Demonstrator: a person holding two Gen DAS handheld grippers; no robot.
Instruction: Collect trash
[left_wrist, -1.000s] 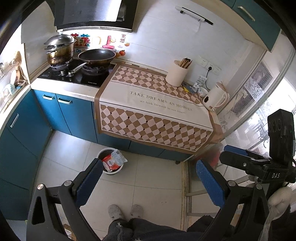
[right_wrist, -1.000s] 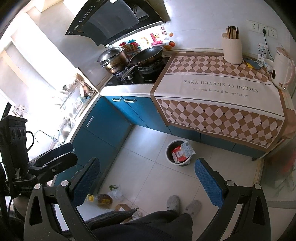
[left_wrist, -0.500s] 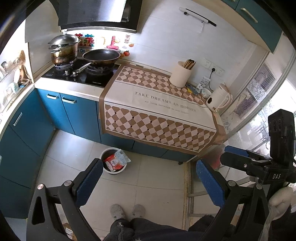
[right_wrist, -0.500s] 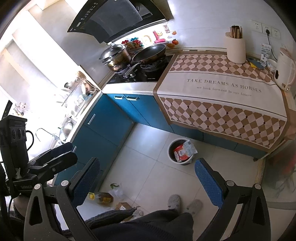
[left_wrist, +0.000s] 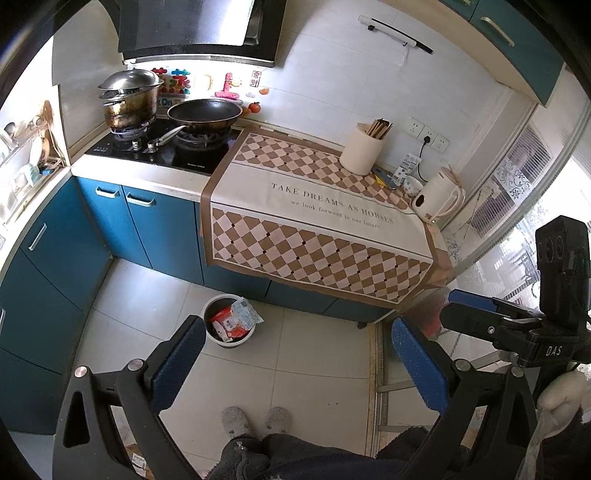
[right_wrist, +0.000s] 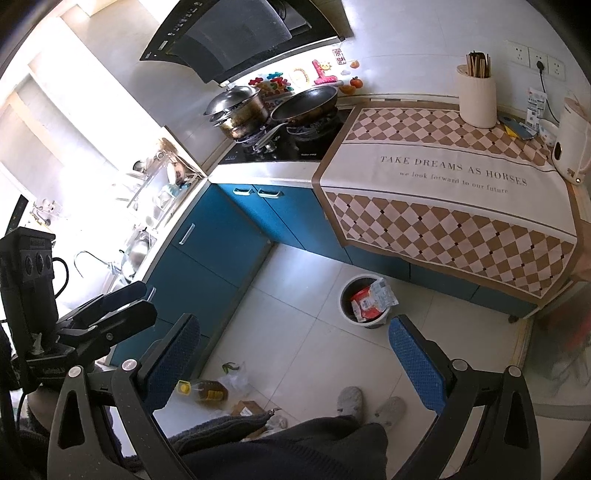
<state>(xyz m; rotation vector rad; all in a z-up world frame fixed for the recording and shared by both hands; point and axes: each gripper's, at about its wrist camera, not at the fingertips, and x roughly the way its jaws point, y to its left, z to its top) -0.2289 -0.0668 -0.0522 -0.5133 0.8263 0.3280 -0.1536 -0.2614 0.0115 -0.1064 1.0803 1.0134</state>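
At the far left of the right wrist view, loose litter lies on the floor tiles against the blue cabinets: a yellow-capped oil bottle (right_wrist: 207, 393), a crumpled clear plastic bag (right_wrist: 236, 380) and a brown cardboard scrap (right_wrist: 247, 408), though it is hard to tell which of these count as trash. The left gripper (left_wrist: 295, 363) hangs above the floor with its blue pads spread wide and nothing between them. Just beyond it, at the foot of the cabinets, stands the white waste bin (left_wrist: 212, 334), already holding red and white snack wrappers (left_wrist: 234, 321), one of them draped over the rim. Further right, the checked runner (left_wrist: 317, 221) on the counter carries no visible litter. The right gripper (right_wrist: 306, 362) is likewise fully parted and empty. Judged from this, the counter is done and the bin partly filled; the floor pieces beside the person's slippers (right_wrist: 349, 400) remain to be gathered
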